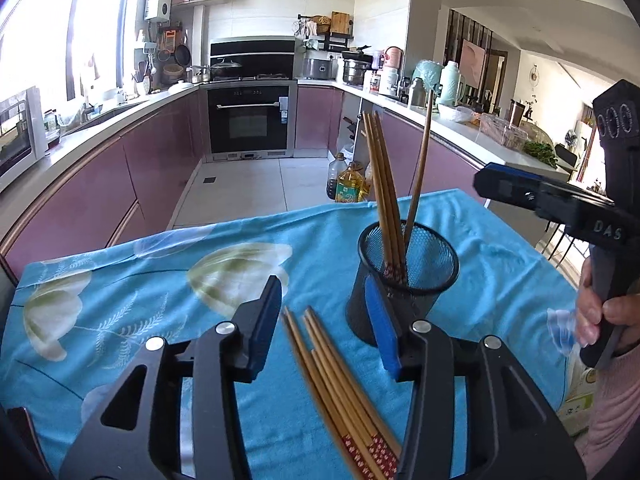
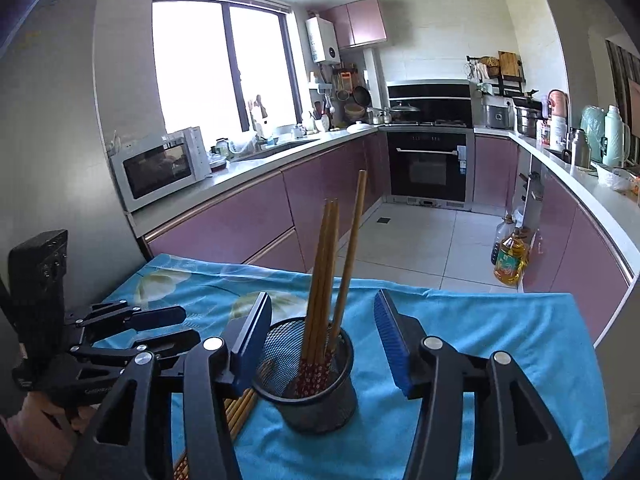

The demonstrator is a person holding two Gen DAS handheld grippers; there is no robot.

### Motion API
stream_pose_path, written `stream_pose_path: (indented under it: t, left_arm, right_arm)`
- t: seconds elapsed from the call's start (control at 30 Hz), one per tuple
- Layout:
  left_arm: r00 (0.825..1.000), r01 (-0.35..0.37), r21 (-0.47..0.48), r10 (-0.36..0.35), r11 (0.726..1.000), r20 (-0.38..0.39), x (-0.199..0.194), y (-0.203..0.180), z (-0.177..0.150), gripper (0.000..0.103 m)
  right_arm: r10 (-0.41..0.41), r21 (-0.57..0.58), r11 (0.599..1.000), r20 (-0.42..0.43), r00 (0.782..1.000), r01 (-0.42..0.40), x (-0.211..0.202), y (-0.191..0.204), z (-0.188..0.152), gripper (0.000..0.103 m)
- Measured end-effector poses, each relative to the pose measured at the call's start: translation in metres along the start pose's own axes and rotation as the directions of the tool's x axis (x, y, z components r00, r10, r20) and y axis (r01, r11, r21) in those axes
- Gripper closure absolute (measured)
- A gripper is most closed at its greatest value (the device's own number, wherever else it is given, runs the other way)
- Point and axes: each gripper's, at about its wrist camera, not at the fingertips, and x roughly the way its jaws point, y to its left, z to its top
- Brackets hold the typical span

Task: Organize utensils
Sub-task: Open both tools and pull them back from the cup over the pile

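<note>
1. The surface (image 1: pixel 120 300), draped in a blue cloth with pale flowers, is carrying everything the task needs, with a pink-fronted kitchen lying behind it.
2. The black mesh holder (image 1: pixel 404 276) is standing upright toward the right side of the cloth, and it is already keeping several chopsticks (image 1: pixel 384 184) upright inside, patterned ends down, one leaning away from the rest.
3. The loose chopsticks (image 1: pixel 340 384) are lying flat in a bundle on the cloth just beside the holder, on its left in the left wrist view, their red patterned ends pointing toward the camera.
4. The left tongs (image 1: pixel 324 320) are hanging over that bundle with the pads apart and nothing between them but the tips of the sticks below; no pad is pressing on anything.
5. The right tongs (image 2: pixel 324 340) are framing the holder with the pads apart and clear of its rim on both sides, holding nothing.
6. Doing the step well probably means lowering the left tongs squarely across one stick or a pair near mid-length, closing only once the pads are straddling the wood, then tipping the patterned end down into the holder.
7. The right tongs could be steadying the holder's wall, since a light mesh cup is likely to tip when sticks knock it.
</note>
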Motion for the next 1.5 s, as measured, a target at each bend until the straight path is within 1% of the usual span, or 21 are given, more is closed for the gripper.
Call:
stream_pose_path:
  t: [0.1,0.17,0.27,0.3,0.4,0.57,0.73,0.97,1.2,1.33,1.5]
  left_arm:
    - [0.999,-0.012,0.015,0.013,1.000,-0.030,-0.008,0.005,-0.023,0.056]
    - [0.998,-0.020,0.014,0.021,1.000,-0.056,-0.011,0.009,-0.039,0.056]
    - [0.995,-0.024,-0.010,0.023,1.000,-0.094,-0.013,0.018,-0.058,0.056]
    - [0.994,-0.025,-0.022,0.023,0.999,-0.103,-0.013,0.020,-0.063,0.056]
    - [0.991,-0.021,-0.048,0.014,0.999,-0.133,-0.013,0.023,-0.077,0.056]
    - [0.985,-0.009,-0.056,-0.001,0.998,-0.174,-0.005,0.019,-0.094,0.056]
    - [0.977,-0.002,-0.059,-0.010,0.998,-0.211,0.004,0.013,-0.100,0.056]
    - [0.969,0.010,-0.067,-0.027,0.998,-0.246,0.019,0.006,-0.102,0.056]
    - [0.964,-0.009,-0.048,-0.004,0.999,-0.266,0.024,0.002,-0.103,0.056]
    - [0.963,-0.022,-0.048,0.008,0.999,-0.271,0.025,0.004,-0.104,0.063]
    - [0.962,-0.021,-0.051,0.007,0.998,-0.274,0.023,0.006,-0.105,0.064]
  right_arm:
    - [0.060,-0.042,0.997,-0.037,0.998,-0.061,-0.007,0.013,-0.020,0.046]
    - [0.106,-0.082,0.990,-0.094,0.990,-0.114,-0.003,0.028,-0.036,0.044]
    - [0.144,-0.165,0.970,-0.194,0.970,-0.177,0.007,0.057,-0.067,0.042]
    - [0.149,-0.177,0.966,-0.221,0.964,-0.190,0.011,0.063,-0.076,0.042]
    - [0.164,-0.161,0.962,-0.301,0.939,-0.220,0.025,0.077,-0.098,0.043]
    - [0.135,-0.081,0.981,-0.363,0.922,-0.175,0.047,0.074,-0.114,0.043]
    - [0.104,-0.017,0.993,-0.377,0.920,-0.119,0.059,0.062,-0.117,0.048]
    - [0.062,-0.035,0.996,-0.386,0.920,-0.081,0.070,0.067,-0.121,0.050]
    - [0.035,-0.063,0.996,-0.392,0.919,-0.065,0.076,0.071,-0.121,0.051]
    - [0.023,-0.073,0.996,-0.397,0.918,-0.057,0.075,0.070,-0.120,0.052]
    - [0.002,-0.090,0.995,-0.401,0.916,-0.042,0.075,0.071,-0.120,0.053]
